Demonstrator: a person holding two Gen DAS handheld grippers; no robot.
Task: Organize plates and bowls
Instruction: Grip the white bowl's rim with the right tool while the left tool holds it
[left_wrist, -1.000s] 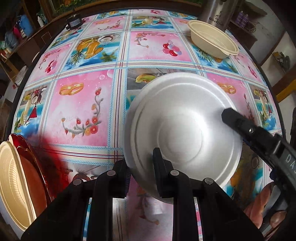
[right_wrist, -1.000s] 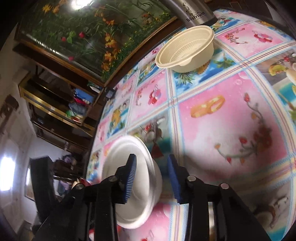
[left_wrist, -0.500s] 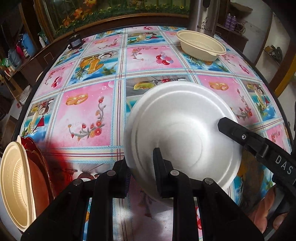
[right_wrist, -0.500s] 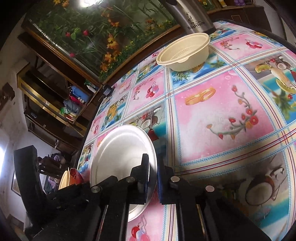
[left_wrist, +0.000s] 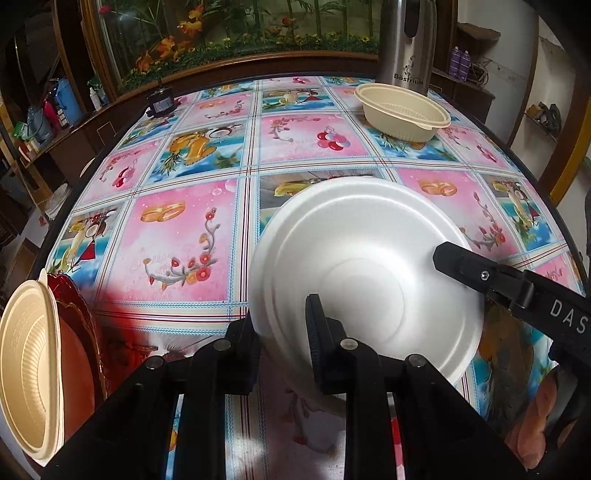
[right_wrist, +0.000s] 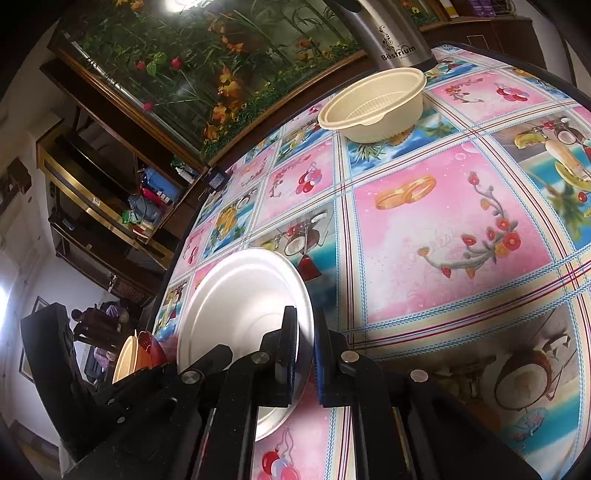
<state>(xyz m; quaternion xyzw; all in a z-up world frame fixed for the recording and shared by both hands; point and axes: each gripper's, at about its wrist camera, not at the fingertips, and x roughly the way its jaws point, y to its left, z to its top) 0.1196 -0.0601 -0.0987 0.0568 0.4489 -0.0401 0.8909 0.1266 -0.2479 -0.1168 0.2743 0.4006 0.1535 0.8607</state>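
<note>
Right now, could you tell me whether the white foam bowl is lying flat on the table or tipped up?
Tipped. The white foam bowl stands on edge, its hollow facing the camera, rim pinched by both grippers.

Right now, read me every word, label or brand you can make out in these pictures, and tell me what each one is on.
"Böstrium": on the steel flask behind the beige bowl; the small line under it is too fine to read.
"DAS": white letters on the right gripper, cut off by the picture's edge.
Labels on the shelf bottles: too small to read.
</note>
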